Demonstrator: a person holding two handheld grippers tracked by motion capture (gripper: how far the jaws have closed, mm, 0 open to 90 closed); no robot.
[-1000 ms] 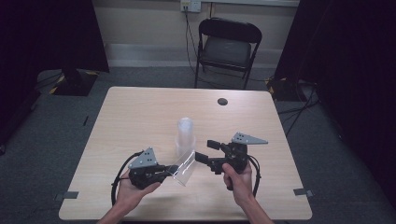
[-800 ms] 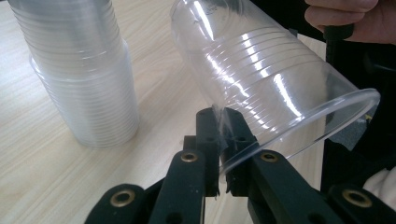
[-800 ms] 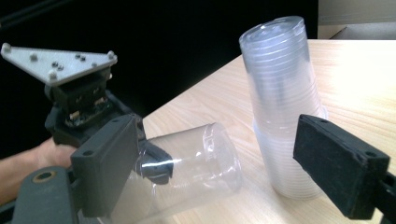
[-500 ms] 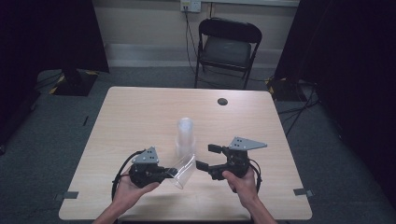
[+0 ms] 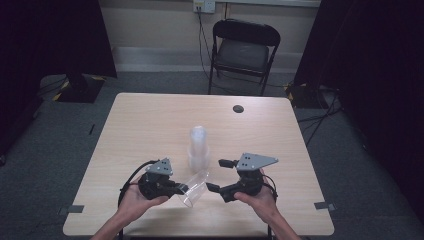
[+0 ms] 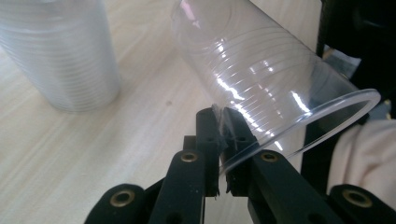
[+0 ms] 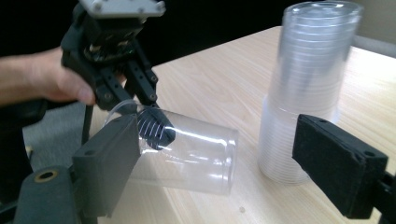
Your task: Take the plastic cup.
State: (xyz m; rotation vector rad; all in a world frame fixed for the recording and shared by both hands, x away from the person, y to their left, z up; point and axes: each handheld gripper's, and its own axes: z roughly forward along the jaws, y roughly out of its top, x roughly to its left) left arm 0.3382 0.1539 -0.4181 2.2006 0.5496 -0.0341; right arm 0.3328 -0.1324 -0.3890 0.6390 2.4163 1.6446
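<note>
The high view looks forward and down from above the person's edge of the table, far enough back to take in the whole top with the cup stack near its middle. The left gripper view sits very close to the tabletop, looking along its own jaws, with the cup stack just ahead at upper left. The right gripper view, also low and close, faces the stack from the opposite side. All three views share the stack and the wood around it.
</note>
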